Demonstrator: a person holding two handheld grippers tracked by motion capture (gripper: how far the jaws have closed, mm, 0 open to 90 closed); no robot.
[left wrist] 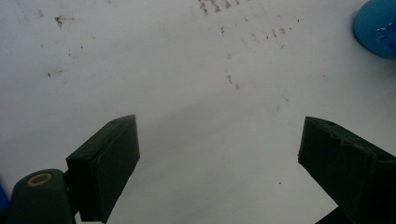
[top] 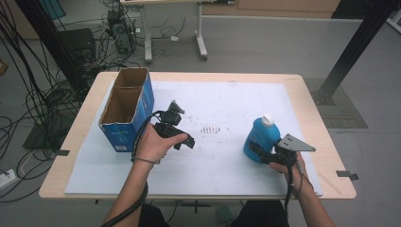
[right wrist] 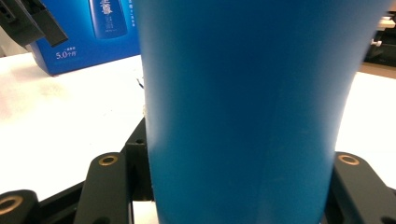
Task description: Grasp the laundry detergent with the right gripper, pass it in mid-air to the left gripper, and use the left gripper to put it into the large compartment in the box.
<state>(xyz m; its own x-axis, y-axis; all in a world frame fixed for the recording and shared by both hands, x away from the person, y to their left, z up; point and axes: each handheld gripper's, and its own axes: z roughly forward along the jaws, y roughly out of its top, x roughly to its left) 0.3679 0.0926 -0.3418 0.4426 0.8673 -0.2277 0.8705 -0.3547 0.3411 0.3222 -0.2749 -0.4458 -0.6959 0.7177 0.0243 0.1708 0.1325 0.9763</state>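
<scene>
A blue bottle (top: 261, 137) with a white cap stands upright on the white mat at the right. My right gripper (top: 263, 152) is shut on its lower body; in the right gripper view the blue bottle (right wrist: 247, 107) sits between the two jaws. My left gripper (top: 188, 141) hovers over the mat left of centre, just right of the box. Its jaws stand wide apart with nothing between them, and the left gripper (left wrist: 217, 158) looks down on bare mat. An open blue cardboard box (top: 126, 108) stands at the left of the table.
The white mat (top: 213, 106) covers most of the wooden table (top: 85, 101) and has small brown marks near its centre. In the right gripper view the blue box (right wrist: 88, 32) shows behind the bottle. Cables and black frame posts surround the table on the floor.
</scene>
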